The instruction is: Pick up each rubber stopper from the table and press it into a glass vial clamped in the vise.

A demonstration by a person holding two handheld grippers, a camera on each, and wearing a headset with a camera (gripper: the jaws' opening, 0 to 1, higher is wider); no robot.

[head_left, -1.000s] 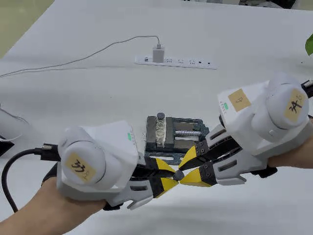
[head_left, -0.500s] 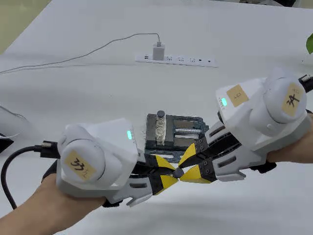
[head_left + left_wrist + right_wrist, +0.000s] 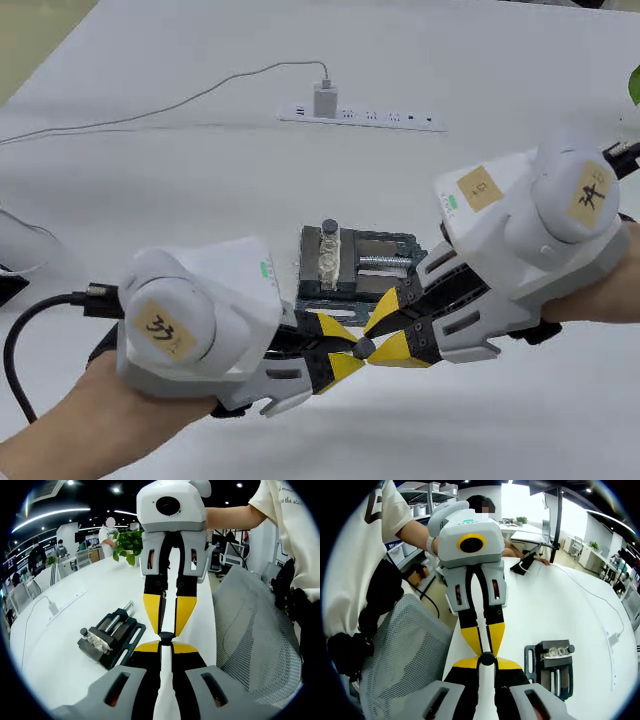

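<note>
Rubber stopper (image 3: 364, 348) — small, dark, round — pinched by left tongs (image 3: 352, 351) and right tongs (image 3: 376, 344).

The right gripper (image 3: 372, 345) is pivoting slightly about the rubber stopper (image 3: 363, 348) at the tips of its jaws. Its white rear body is swinging toward 10 o'clock, drawing a little nearer the vise (image 3: 372, 250). The status lights (image 3: 452, 201) on it and on the left gripper (image 3: 352, 352), bright cyan half a second ago, are showing dim green.

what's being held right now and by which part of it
A small dark round rubber stopper, pinched at its opposite sides by the jaw tips of the left gripper and the right gripper, which meet nose to nose.
</note>
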